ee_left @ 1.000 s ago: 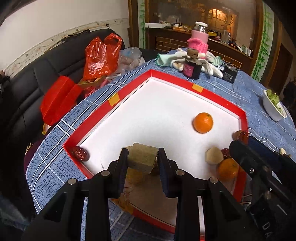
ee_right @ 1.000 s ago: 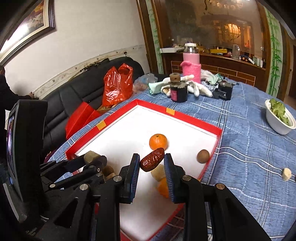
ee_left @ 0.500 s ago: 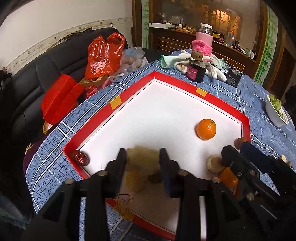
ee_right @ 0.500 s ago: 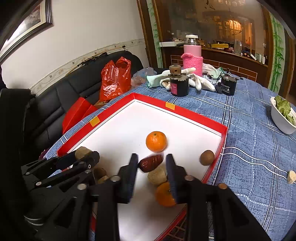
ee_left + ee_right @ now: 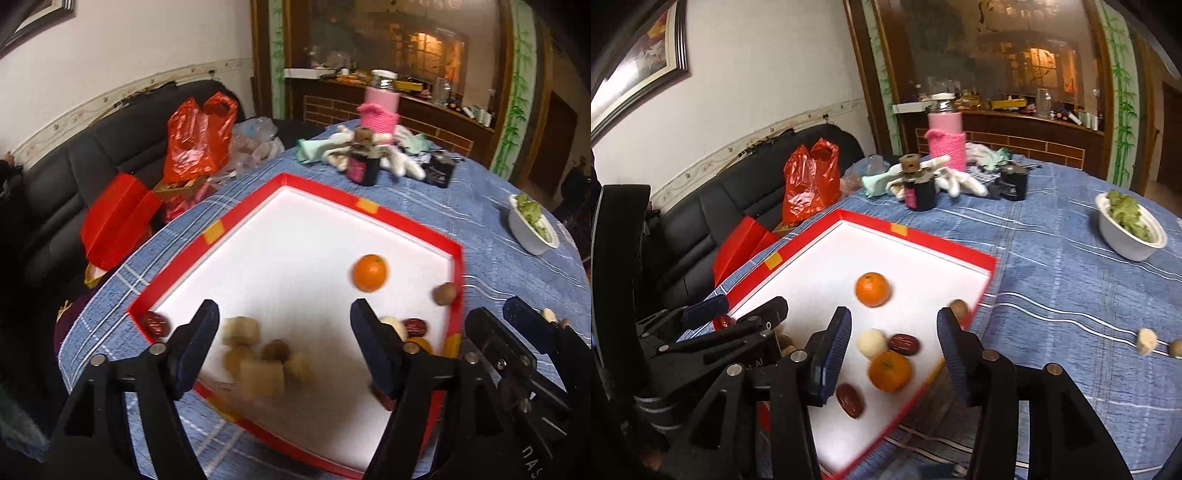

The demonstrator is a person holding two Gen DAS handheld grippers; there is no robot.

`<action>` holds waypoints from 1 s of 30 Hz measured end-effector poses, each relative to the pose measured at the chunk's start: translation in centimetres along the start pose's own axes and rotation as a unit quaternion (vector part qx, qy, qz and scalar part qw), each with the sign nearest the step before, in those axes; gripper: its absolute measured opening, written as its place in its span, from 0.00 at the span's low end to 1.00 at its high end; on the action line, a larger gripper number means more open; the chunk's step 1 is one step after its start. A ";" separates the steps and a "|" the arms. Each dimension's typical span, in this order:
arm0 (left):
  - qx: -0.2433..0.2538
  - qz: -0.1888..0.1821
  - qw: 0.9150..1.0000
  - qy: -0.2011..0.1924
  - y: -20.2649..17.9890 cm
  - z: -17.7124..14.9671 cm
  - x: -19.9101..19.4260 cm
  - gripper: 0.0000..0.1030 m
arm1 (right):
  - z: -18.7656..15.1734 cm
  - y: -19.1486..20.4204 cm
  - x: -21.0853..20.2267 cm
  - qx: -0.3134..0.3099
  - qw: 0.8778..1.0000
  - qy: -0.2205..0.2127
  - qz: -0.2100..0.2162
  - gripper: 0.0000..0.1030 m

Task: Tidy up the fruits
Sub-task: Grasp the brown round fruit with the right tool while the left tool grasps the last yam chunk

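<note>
A second ago my left hand-held gripper (image 5: 284, 326) clamped a pale cut chunk and my right hand-held gripper (image 5: 892, 326) a red date; both now stand wide with nothing between the fingers. The chunk lies blurred in a heap of pale pieces (image 5: 258, 360) at the near left of the red-rimmed tray (image 5: 321, 190), just beyond my left fingers. A red date (image 5: 904, 344) rests by a whitish ball (image 5: 872, 343) and the near orange (image 5: 890, 371), between my right fingers, with another date (image 5: 850, 400) nearer still. The far orange (image 5: 872, 289) sits mid-tray, a brown fruit (image 5: 959, 308) at the right rim. On the blue-checked worktop (image 5: 1071, 295) stand a white bowl of greens (image 5: 1130, 227) far right, and a pink-sleeved bottle (image 5: 945, 134) and dark jar (image 5: 919, 188) beyond the tray.
</note>
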State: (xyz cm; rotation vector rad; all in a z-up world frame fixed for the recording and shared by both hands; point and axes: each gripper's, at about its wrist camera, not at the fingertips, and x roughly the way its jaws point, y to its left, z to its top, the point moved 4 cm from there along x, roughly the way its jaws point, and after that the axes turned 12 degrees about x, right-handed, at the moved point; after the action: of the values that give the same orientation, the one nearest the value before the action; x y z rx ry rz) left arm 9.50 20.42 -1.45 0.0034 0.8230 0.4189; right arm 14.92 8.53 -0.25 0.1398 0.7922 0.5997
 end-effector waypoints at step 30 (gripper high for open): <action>0.147 -0.135 0.980 -0.015 -19.1 0.0 -0.9 0.72 | 0.8 -31.0 -3.4 0.142 0.968 0.023 -0.205 0.28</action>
State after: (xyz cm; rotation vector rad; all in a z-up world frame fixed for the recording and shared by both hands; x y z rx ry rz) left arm 15.86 2.54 -3.91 0.1713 0.8364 0.0393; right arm 27.67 -18.94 -7.95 0.2177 0.9176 0.0961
